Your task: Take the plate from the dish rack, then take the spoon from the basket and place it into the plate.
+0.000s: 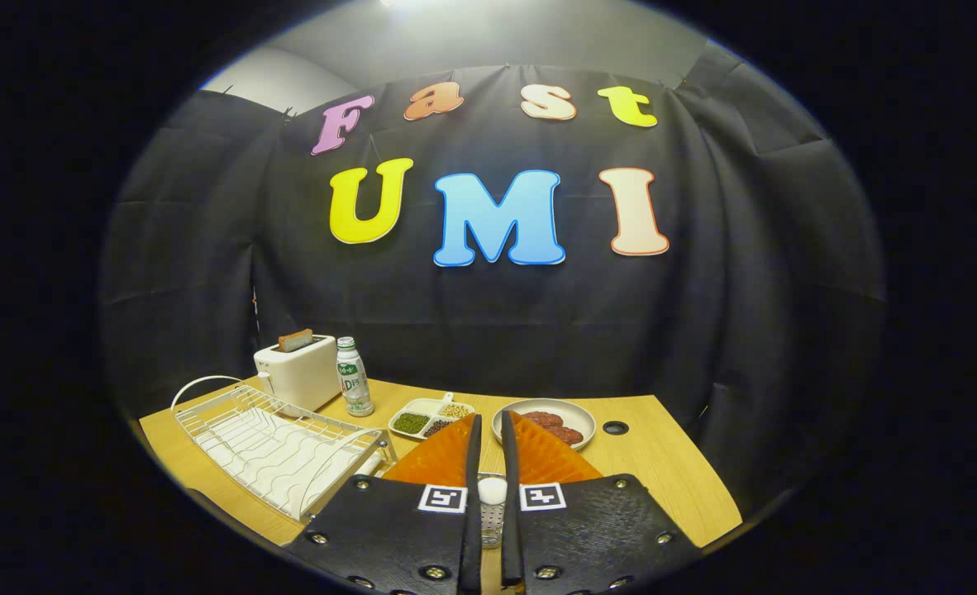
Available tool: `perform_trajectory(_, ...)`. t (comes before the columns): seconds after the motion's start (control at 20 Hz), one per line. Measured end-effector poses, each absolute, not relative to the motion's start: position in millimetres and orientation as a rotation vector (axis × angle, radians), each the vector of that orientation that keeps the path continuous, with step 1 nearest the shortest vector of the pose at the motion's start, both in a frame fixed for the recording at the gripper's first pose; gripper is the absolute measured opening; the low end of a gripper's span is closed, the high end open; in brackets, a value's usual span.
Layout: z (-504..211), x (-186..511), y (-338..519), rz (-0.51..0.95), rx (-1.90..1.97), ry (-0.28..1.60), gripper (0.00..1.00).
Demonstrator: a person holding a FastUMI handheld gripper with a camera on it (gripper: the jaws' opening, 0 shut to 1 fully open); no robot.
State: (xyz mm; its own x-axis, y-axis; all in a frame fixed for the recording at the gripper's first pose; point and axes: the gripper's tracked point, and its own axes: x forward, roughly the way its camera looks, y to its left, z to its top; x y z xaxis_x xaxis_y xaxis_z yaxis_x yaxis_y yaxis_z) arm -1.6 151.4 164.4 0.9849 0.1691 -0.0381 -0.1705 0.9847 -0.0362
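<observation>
The wooden table (pixel 670 471) is carrying everything in the booth, and it is spreading out ahead of and beneath the gripper (pixel 488 430). The white wire dish rack (pixel 278 450) is lying to the left of the fingers (pixel 471 463), near the table's left side, and its slots are showing no plate in them. A white toaster (pixel 297 372) is standing beyond the rack with a slice of toast (pixel 295 340) sticking up out of its slot, and a small bottle (pixel 355 376) with a green label is standing upright just beside the toaster.

The fingers are standing close together with only a narrow gap between them. In that gap, low down near the gripper's body, a small white rounded thing over a meshed surface is showing; what it is cannot be told, and whether the fingers are pressing on it cannot be told either.

The plate (pixel 581 413) is sitting on the table just beyond the fingertips, a little to their right, and it is holding dark reddish round pieces of food. Left of it, just beyond the fingertips too, a small divided dish (pixel 431 417) is holding green, dark and pale beans or seeds in separate compartments.
</observation>
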Motion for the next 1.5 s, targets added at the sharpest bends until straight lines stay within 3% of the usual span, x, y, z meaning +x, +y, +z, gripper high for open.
perform_trajectory(0.6, 209, -58, 156, 0.160, 0.012, 0.114, 0.09)
perform_trajectory(1.1, 185, -94, 156, 0.158, 0.028, 0.252, 0.09)
perform_trajectory(1.5, 141, -117, 203, 0.264, -0.029, 0.371, 0.09)
